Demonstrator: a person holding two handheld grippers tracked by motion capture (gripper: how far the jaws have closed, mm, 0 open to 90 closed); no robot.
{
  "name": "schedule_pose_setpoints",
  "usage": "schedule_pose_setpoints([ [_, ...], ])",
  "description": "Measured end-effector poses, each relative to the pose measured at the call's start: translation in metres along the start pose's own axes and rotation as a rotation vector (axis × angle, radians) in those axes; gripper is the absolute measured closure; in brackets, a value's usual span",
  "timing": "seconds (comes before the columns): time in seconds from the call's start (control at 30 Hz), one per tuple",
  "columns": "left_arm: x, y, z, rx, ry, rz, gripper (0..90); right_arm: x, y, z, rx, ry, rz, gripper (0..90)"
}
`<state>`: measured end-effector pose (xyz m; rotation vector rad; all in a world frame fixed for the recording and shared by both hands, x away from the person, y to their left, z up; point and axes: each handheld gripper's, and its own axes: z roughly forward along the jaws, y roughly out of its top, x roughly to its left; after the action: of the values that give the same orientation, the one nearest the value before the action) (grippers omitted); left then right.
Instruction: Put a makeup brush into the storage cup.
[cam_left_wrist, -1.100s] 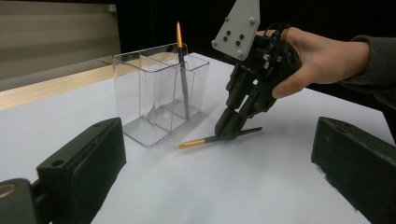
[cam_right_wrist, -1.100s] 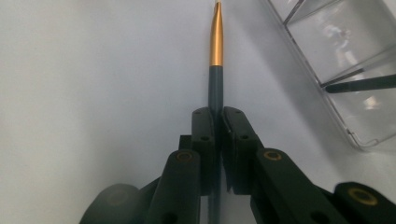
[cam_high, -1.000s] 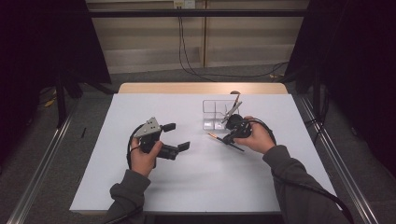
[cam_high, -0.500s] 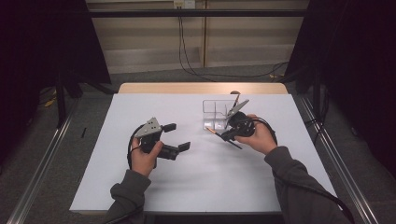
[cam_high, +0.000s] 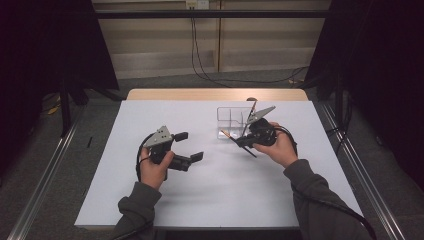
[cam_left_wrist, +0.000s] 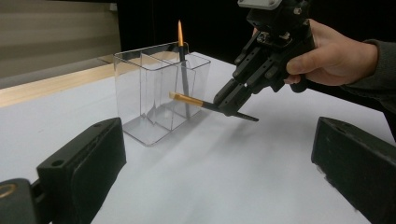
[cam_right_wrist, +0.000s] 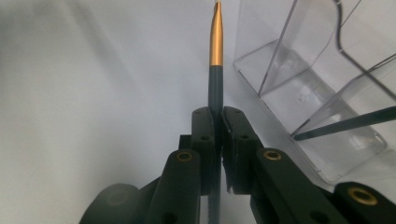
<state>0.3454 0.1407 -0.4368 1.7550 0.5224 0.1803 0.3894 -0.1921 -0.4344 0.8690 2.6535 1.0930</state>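
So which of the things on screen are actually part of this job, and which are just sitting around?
In the job:
- right gripper, shut on the dark pen with the gold end
- clear divided holder
- second pen, standing in the holder

Just there:
- left gripper, open, holding nothing
- white table
- cables on the floor behind the table

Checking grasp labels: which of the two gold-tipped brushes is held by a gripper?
The brush lying nearly level outside the clear holder, clamped in the right gripper. The other brush stands upright inside the holder, untouched.
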Motion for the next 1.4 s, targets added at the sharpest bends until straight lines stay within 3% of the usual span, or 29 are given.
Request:
schedule_pose_setpoints([
  [0.63, 0.000, 0.000, 0.000, 0.000, -0.001, -0.003, 2.8, 0.005, 0.003, -0.007, -0.101, 0.011, -0.003, 83.8],
  [0.9, 0.000, 0.000, 0.000, 0.010, 0.007, 0.001, 2.8, 0.005, 0.005, -0.010, -0.141, -0.005, -0.003, 83.8],
  [1.4, 0.000, -0.001, 0.001, 0.008, 0.006, -0.004, 2.8, 0.003, 0.004, -0.016, -0.271, -0.029, 0.035, 83.8],
])
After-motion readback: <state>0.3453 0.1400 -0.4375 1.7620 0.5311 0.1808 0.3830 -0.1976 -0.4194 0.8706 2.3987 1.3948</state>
